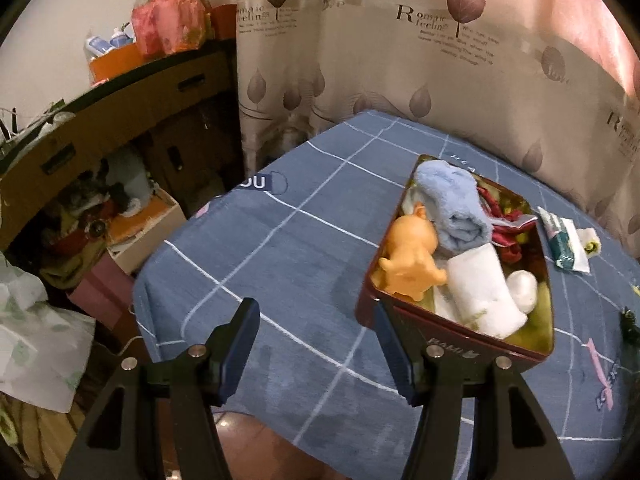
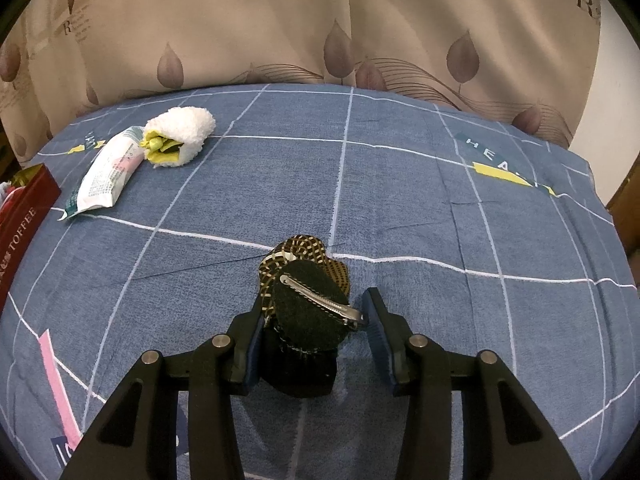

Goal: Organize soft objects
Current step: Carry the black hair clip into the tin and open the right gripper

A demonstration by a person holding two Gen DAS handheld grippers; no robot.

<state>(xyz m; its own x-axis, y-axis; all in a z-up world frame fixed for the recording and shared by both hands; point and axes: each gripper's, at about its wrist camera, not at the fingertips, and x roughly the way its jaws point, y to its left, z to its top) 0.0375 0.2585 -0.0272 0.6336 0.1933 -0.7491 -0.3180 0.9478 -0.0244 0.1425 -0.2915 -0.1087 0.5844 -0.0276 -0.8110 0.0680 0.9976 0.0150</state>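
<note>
The work is done on a bed covered with a blue checked sheet [image 2: 400,184], in front of a leaf-printed curtain [image 2: 280,20]. A dark fabric hair clip [image 2: 308,304], with a metal clasp on top and a yellow-and-black patterned part behind it, lies on the sheet between the 2 fingers of the right hand-held gripper [image 2: 316,332]. The left finger seems to touch the fabric, while the right finger stands just beside the tip of the metal clasp with a small gap, so it cannot be told that the clip is already pressed. The jaws are about half closed around it, probably so that the clip can be taken to the tin.

The left hand-held gripper [image 1: 316,344] is wide open and holds nothing; it hangs over the sheet just beside the near corner of the red toffee tin [image 1: 460,340], perhaps to steady it.

The open tin is nearly full: an orange soft toy [image 1: 408,256], a rolled blue towel [image 1: 452,208], a rolled white towel [image 1: 484,292], a white rounded object [image 1: 524,288] and red patterned cloth [image 1: 504,220] are in it. Outside the tin, a white tissue packet [image 2: 108,176] and a white fluffy roll with yellow inside [image 2: 180,136] are left on the sheet, touching each other.
</note>
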